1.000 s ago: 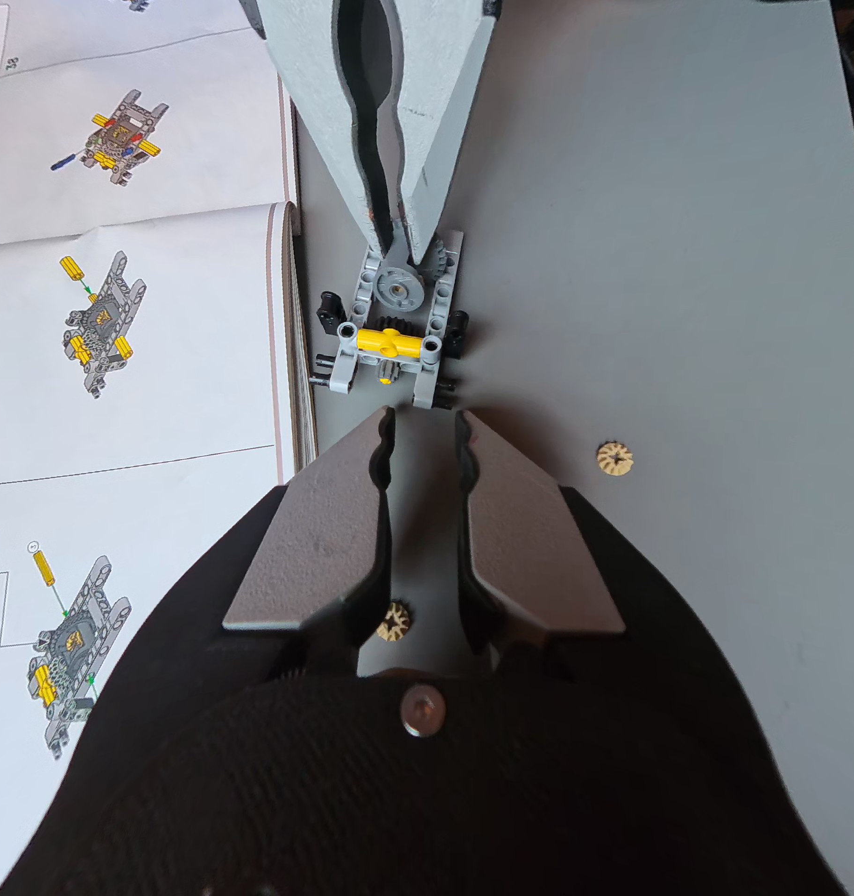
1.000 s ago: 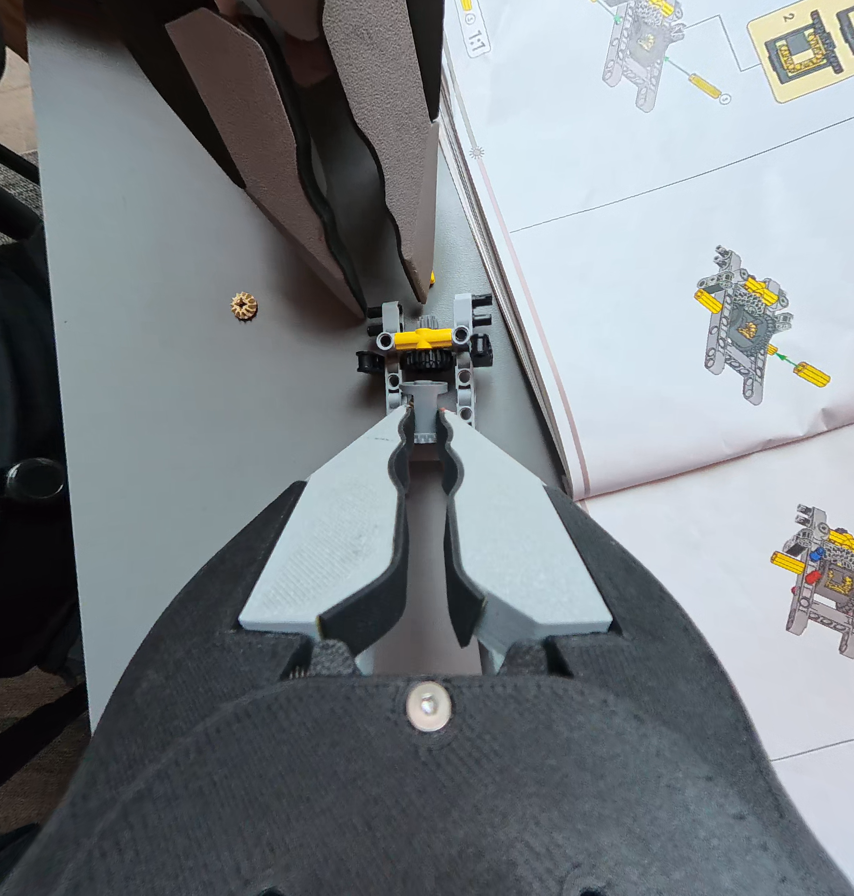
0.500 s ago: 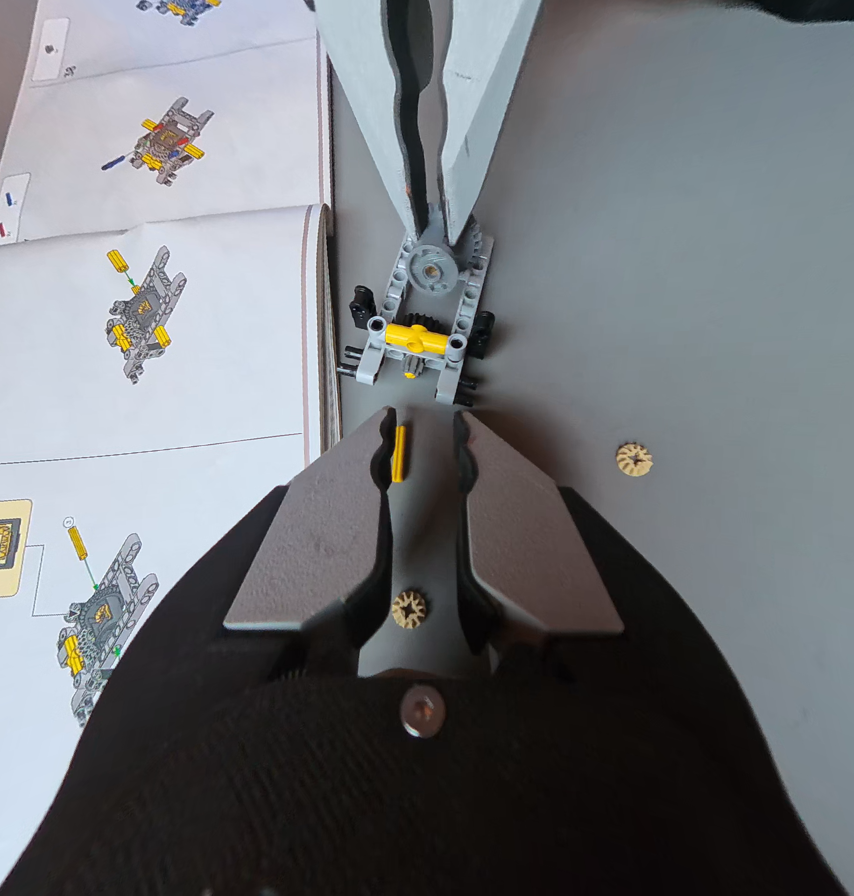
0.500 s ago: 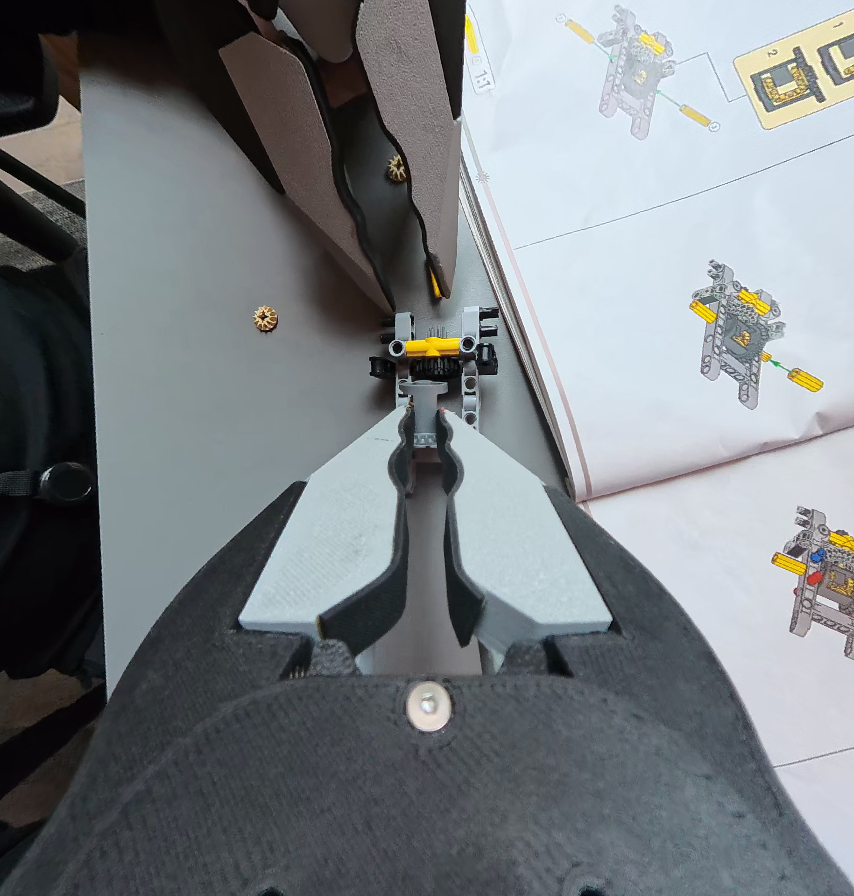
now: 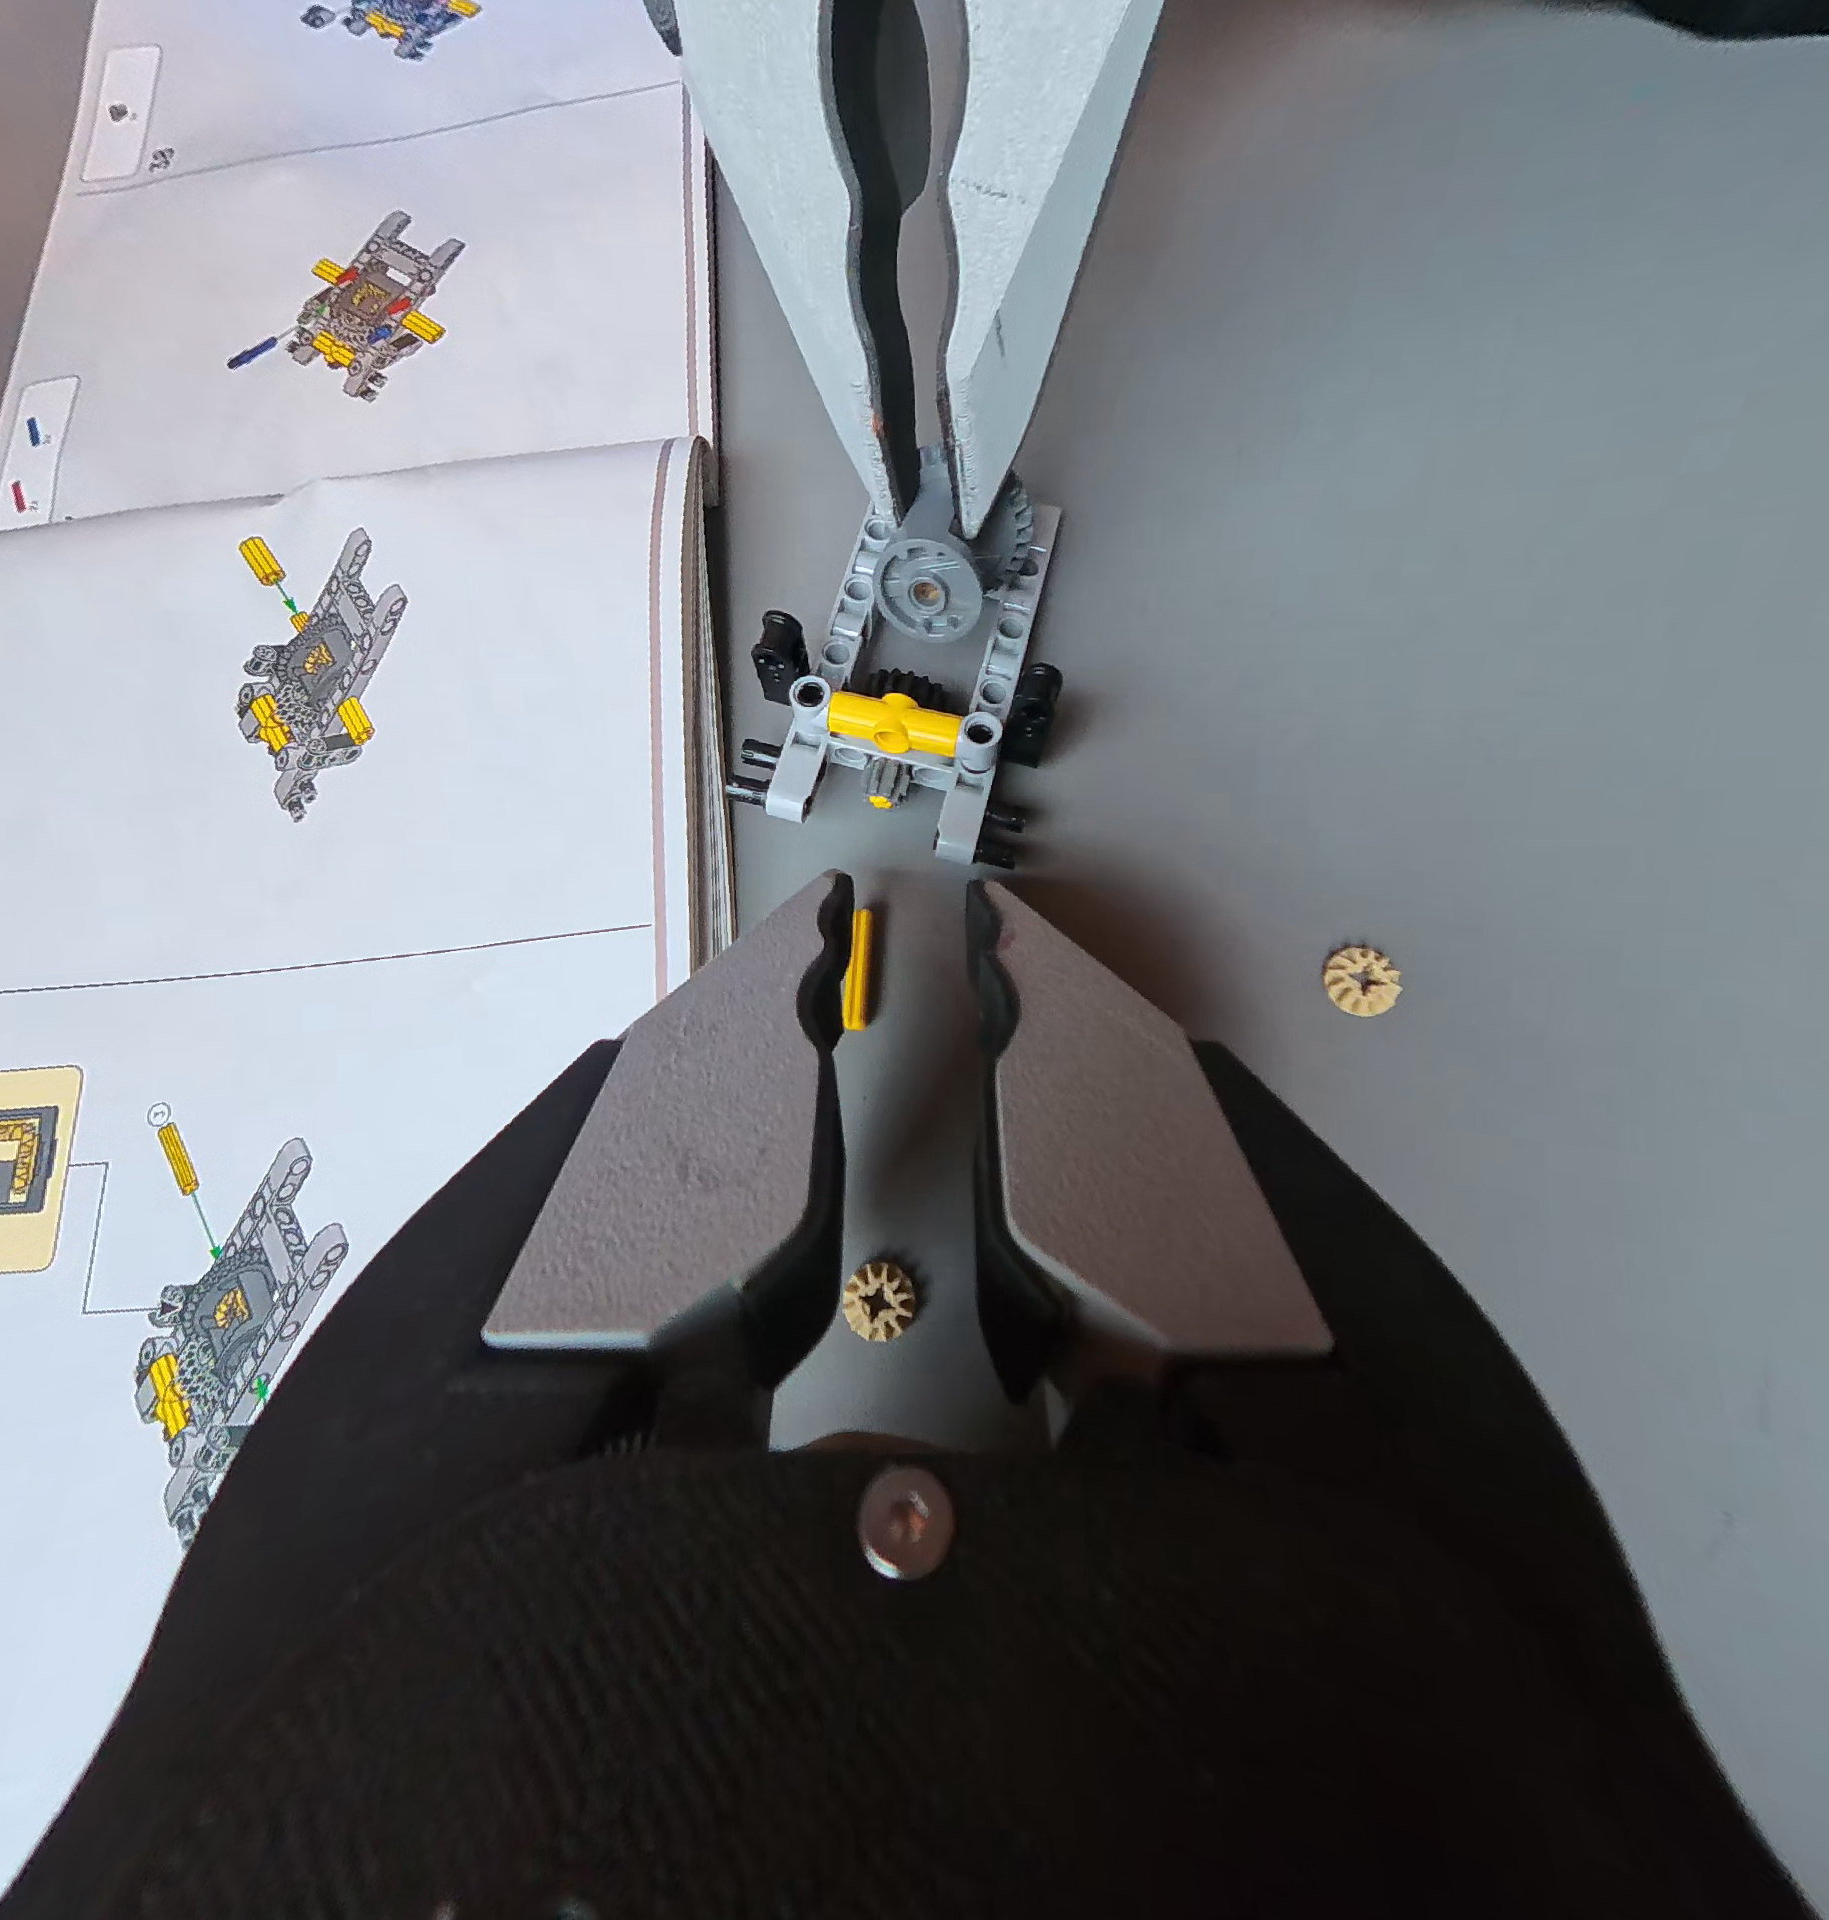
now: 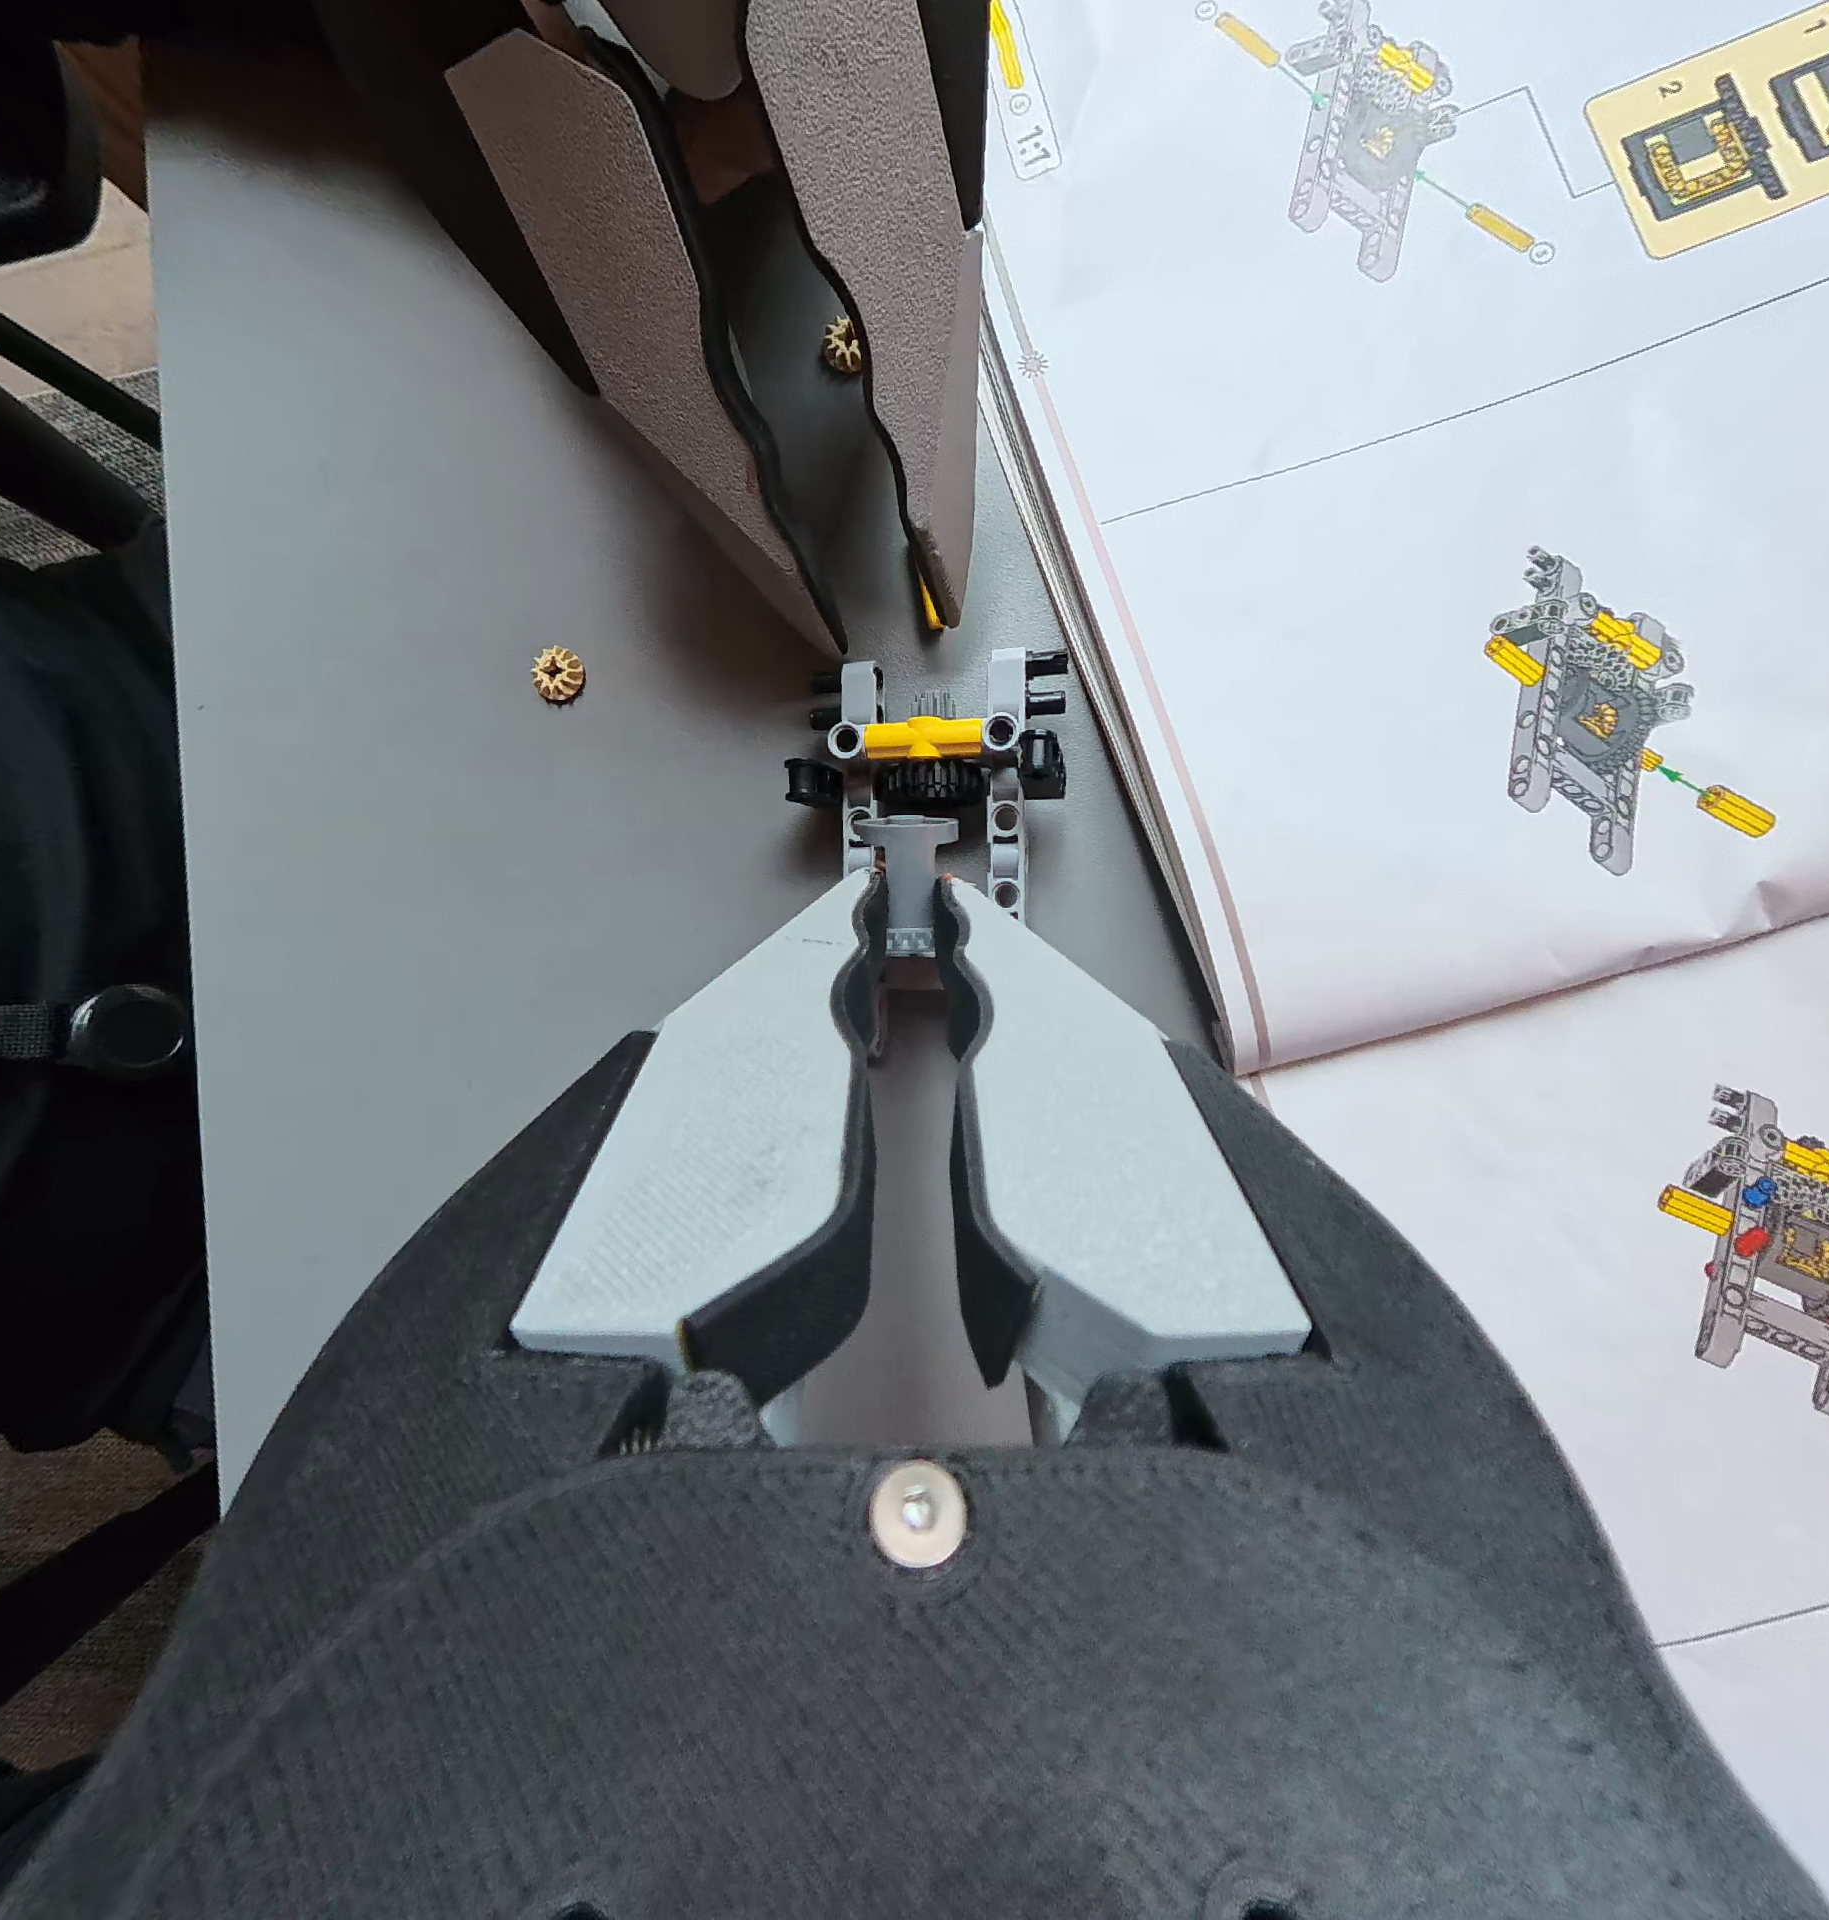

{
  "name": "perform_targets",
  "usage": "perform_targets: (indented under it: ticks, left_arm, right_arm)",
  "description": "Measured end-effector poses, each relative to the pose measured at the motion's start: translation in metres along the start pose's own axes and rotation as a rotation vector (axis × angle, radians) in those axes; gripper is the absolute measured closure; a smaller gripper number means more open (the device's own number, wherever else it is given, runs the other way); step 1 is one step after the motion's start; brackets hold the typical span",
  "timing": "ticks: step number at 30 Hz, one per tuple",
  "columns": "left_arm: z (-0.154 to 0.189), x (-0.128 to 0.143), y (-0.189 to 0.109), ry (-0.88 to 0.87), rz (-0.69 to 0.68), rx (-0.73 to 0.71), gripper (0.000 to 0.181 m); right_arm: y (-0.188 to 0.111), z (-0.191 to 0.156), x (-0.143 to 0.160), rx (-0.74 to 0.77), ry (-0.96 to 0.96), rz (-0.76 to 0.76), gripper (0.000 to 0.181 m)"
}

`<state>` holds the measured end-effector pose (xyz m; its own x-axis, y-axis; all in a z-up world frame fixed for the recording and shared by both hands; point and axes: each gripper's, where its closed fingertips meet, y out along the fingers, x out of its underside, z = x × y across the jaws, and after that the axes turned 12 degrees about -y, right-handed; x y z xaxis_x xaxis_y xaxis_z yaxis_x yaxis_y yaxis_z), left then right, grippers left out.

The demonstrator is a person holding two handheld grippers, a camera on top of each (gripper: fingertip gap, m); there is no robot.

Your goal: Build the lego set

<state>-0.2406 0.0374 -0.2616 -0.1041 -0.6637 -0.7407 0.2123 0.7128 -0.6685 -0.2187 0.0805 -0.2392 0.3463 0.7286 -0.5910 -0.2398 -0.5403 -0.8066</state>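
Lego frame (image 5: 894, 675): one; tan gears (image 5: 1361, 979): two; yellow axle (image 5: 858, 968): one.

Soft, even daylight, sharp centre focus, wide-angle bending at edges, faint shadows.

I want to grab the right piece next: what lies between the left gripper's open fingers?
In the left wrist view, a yellow axle lies near the tips and a tan gear farther back.

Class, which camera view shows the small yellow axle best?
The left wrist view: the yellow axle lies in full length between its open tongs. In the right wrist view only its tip peeks out beside a finger.
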Motion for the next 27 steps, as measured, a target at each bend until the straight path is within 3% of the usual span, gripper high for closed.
perform_targets:
  ticks: [27]
  left_arm:
    - [0.001,0.001,0.0,0.014,-0.005,-0.004,0.164]
  right_arm:
    - [-0.009,-0.013,-0.008,-0.061,-0.089,0.079,0.176]
